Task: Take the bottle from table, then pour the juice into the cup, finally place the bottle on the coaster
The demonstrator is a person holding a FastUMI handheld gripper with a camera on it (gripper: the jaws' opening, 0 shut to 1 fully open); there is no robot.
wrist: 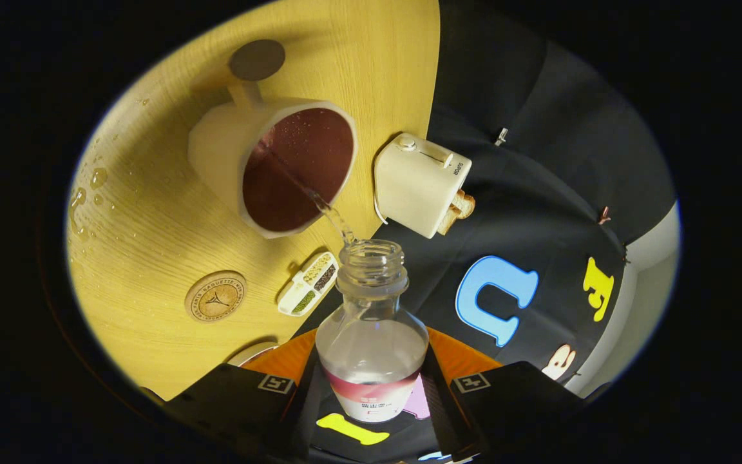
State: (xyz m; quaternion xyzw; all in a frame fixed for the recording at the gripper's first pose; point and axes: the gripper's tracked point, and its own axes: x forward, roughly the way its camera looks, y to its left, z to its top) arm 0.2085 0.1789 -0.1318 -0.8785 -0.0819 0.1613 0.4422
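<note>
On my feed the wooden table appears tipped, and at its far left I see a scatter of water droplets on the wood. Next comes the round cork coaster, lying flat and bare, well apart from the cup. A pale curved rim, too little of it for me to name, peeks out just ahead of my left finger.

Further right stands the white cup, its handle pointing toward a small grey disc beyond it. The cup's inside is dark, with beads of liquid on the inner wall. A thin clear stream runs from the bottle's mouth over the near rim and into the cup.

Between cup and bottle lies a small white tray with compartments of green and dark bits.

My gripper is clamped on the clear bottle; both fingers press against its labelled lower body. The bottle is uncapped, its neck pointing away from me toward the cup, with clear liquid pooled in its body.

Right of the cup, at the table's edge, sits a white toaster with toast sticking out of it.
</note>
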